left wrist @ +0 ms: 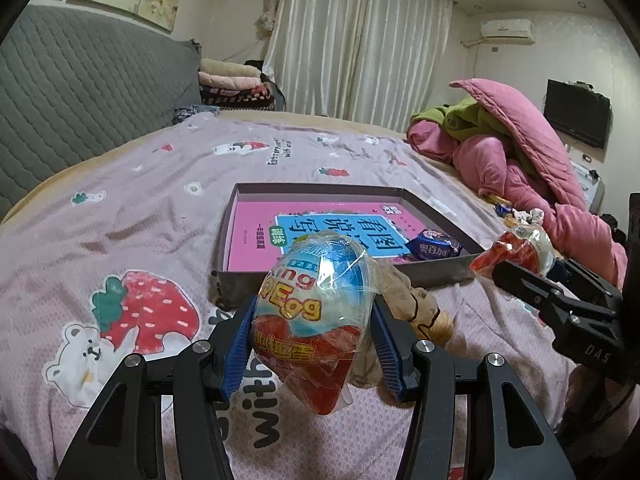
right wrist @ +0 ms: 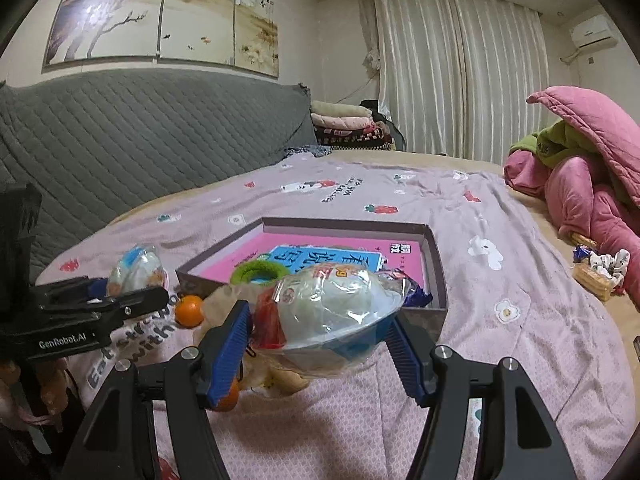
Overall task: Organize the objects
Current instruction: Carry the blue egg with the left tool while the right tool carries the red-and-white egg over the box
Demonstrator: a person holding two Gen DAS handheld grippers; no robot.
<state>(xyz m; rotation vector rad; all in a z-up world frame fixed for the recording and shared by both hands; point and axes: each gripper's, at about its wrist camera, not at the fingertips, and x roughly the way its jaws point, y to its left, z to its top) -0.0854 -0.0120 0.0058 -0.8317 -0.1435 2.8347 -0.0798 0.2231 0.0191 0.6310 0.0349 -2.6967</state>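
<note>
Right now my left tool (left wrist: 314, 332) is closed on a plastic-wrapped toy egg with a blue and white top and a red base (left wrist: 316, 312), squeezed between the blue ribbed pads and held above the pink printed bedsheet (left wrist: 120, 208), short of the shallow grey cardboard box lid (left wrist: 440, 272). My right tool (right wrist: 320, 336) is likewise clamped on a second wrapped egg, pale with red at one end (right wrist: 332, 312), lying sideways between its pads just before the same lid. What worries me is the wrap: it is loose, glossy film, and I judge either egg could slide or twist out if I tilt or loosen too early, dropping onto the soft bed and rolling off target. Both tools are near each other (each shows in the other's view), so carrying both to the lid at once risks a knock. Inside the lid lie a pink and blue book (left wrist: 320, 224), a blue wrapped snack (left wrist: 436, 246) and a green ring (right wrist: 260, 272), leaving limited free floor. A tan soft toy (left wrist: 412, 300) lies against the lid's near wall, directly in my path, with a small orange fruit (right wrist: 189, 311) beside it. Pink bedding (left wrist: 520, 152) is heaped well apart at the right.
</note>
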